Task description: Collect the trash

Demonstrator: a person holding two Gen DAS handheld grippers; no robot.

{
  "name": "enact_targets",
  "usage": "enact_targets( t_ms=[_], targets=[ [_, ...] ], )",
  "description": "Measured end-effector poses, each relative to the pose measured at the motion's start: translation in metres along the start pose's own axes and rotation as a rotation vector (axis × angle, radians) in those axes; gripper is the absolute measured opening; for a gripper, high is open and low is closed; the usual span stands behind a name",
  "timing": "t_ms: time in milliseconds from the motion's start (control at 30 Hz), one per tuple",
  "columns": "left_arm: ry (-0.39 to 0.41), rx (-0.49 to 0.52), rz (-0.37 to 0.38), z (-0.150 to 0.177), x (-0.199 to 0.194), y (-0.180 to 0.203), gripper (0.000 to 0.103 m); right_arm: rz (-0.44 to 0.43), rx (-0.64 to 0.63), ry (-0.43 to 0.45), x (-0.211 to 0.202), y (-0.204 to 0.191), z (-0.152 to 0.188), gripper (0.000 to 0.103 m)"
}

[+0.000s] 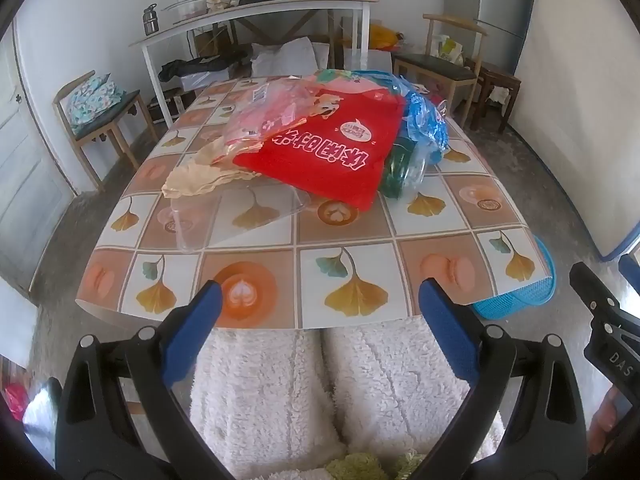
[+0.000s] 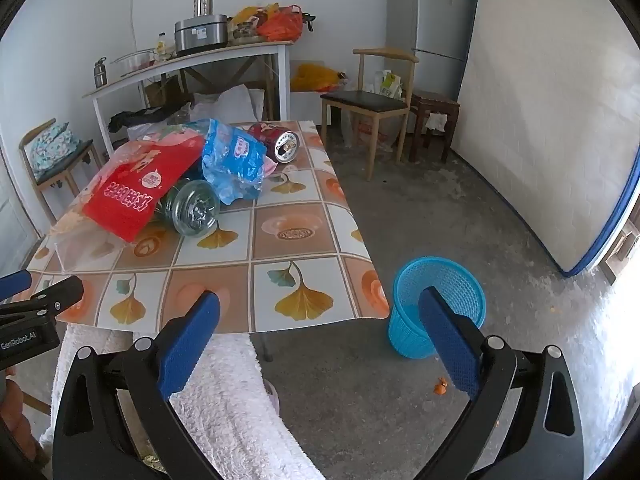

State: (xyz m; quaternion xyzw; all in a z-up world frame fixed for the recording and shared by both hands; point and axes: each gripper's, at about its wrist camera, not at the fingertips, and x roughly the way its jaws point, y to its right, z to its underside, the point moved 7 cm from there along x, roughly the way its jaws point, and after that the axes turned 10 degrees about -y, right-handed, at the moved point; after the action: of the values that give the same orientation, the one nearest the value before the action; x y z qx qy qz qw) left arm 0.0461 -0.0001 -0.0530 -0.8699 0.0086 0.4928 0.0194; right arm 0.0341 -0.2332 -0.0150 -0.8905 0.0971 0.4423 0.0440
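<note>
A heap of trash lies on the tiled-pattern table (image 1: 304,280): a red snack bag (image 1: 336,148) (image 2: 136,196), a blue wrapper (image 2: 236,160) (image 1: 424,128), a green plastic bottle (image 2: 192,208) on its side, a red can (image 2: 280,142), a clear plastic tray (image 1: 236,216) and a beige wrapper (image 1: 196,180). A blue basket (image 2: 436,304) (image 1: 520,292) stands on the floor to the right of the table. My left gripper (image 1: 320,300) hangs open at the table's near edge, well short of the trash. My right gripper (image 2: 320,312) is open too, between the table corner and the basket, holding nothing.
White fluffy trouser legs (image 1: 328,392) of the person fill the space below the table edge. Wooden chairs (image 2: 372,104) (image 1: 100,120) stand on both sides. A white side table (image 2: 192,64) with pots and bags is behind, a fridge (image 2: 436,20) and a mattress (image 2: 552,120) at the right.
</note>
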Motion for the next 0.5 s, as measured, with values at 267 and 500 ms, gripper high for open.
enact_targets(
  t_ms=[267,500],
  targets=[
    [0.001,0.001,0.0,0.0,-0.0001,0.0,0.095,-0.002,-0.003,0.002,-0.0021,-0.0021,0.0005,0.097],
    [-0.001,0.001,0.0,0.0002,0.0,0.0,0.095,-0.002,-0.004,0.004,-0.0018,-0.0025,0.0006,0.097]
  ],
)
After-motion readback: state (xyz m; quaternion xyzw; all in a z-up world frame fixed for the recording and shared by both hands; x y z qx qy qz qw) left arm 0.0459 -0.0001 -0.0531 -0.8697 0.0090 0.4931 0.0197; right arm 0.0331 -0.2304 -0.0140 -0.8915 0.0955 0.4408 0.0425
